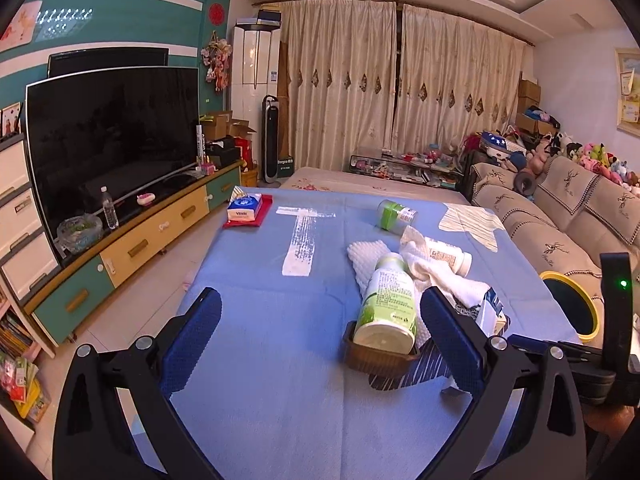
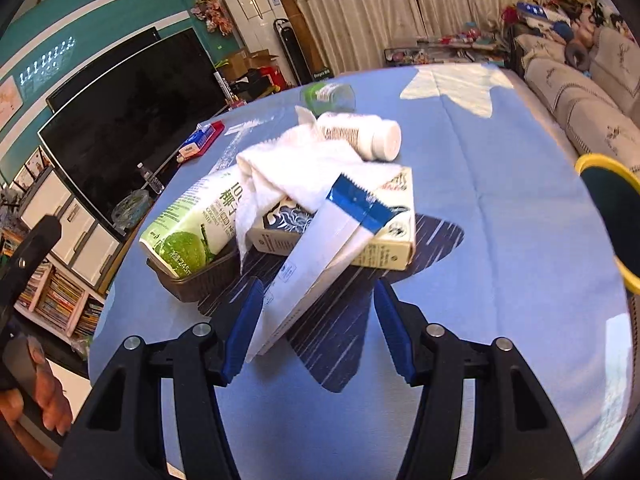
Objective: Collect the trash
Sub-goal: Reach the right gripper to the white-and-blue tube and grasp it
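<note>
a: where does the trash lie?

b: heaped on the blue cloth-covered table (image 1: pixel 260 320). a green-and-white coconut water carton (image 2: pixel 188 232) lies on its side with its base resting in a small dark brown woven basket (image 2: pixel 192 280). a crumpled white paper towel (image 2: pixel 296 164) drapes over it and over a cream-coloured flat cardboard box (image 2: pixel 384 240). a white plastic pill bottle (image 2: pixel 364 134) lies on top, farther back.

a: and the right gripper (image 2: pixel 318 334)?

b: its blue pads stand apart, released, nothing clenched. a white paper sachet with a blue sealed end (image 2: pixel 320 264) leans from the box down toward it, its lower end just inside the left pad (image 2: pixel 244 332). i cannot tell whether it touches.

a: the left gripper (image 1: pixel 320 344)?

b: also spread wide, holding nothing. the carton (image 1: pixel 388 300) and basket (image 1: pixel 376 356) sit between its fingers, nearer the right one.

a: anything else?

b: a green-capped clear jar (image 1: pixel 396 216) lies on its side farther back, well apart from the heap. a yellow-rimmed round bin (image 1: pixel 572 304) shows at the table's right edge.
</note>
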Available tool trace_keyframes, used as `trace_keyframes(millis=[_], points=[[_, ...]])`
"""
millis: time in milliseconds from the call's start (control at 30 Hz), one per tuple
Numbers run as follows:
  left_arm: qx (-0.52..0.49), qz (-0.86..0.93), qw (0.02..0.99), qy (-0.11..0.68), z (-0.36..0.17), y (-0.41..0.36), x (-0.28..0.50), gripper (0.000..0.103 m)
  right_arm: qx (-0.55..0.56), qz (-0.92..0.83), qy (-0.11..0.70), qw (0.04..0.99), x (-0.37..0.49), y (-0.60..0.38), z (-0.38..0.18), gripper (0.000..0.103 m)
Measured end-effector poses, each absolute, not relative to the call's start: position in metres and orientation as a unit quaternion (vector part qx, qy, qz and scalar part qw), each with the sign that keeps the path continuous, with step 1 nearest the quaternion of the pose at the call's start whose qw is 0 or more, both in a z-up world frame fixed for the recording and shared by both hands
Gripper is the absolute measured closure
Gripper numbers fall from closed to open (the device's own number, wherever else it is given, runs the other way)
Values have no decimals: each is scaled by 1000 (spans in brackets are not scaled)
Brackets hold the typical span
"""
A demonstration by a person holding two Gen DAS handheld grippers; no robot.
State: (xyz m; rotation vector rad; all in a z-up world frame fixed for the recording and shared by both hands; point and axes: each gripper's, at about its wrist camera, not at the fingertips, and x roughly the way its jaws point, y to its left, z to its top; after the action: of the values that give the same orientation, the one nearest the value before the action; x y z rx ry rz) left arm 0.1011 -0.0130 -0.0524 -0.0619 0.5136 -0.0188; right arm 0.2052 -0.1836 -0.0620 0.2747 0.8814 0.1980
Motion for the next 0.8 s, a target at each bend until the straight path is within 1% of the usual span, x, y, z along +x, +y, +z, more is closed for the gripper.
trace_keyframes(millis=[167, 233, 300, 333, 467, 500, 800], points=[[-34, -12, 966, 255, -59, -8, 100, 5, 128, 92, 434, 887, 210, -170, -67, 48], [-35, -14, 966, 255, -60, -8, 101, 5, 130, 91, 441, 883, 214, -167, -73, 51], [-34, -16, 966, 257, -60, -8, 100, 5, 137, 96, 448, 878, 214, -168, -78, 66], [-33, -16, 966, 256, -60, -8, 99, 5, 142, 99, 447, 878, 213, -169, -79, 67], [-30, -11, 967, 254, -62, -10, 97, 5, 151, 109, 433, 882, 207, -178, -73, 84], [-30, -10, 966, 255, -62, -11, 98, 5, 150, 109, 429, 884, 206, -179, -71, 86], [-10, -16, 966, 258, -63, -28, 98, 5, 153, 88, 377, 909, 186, -216, -45, 86]])
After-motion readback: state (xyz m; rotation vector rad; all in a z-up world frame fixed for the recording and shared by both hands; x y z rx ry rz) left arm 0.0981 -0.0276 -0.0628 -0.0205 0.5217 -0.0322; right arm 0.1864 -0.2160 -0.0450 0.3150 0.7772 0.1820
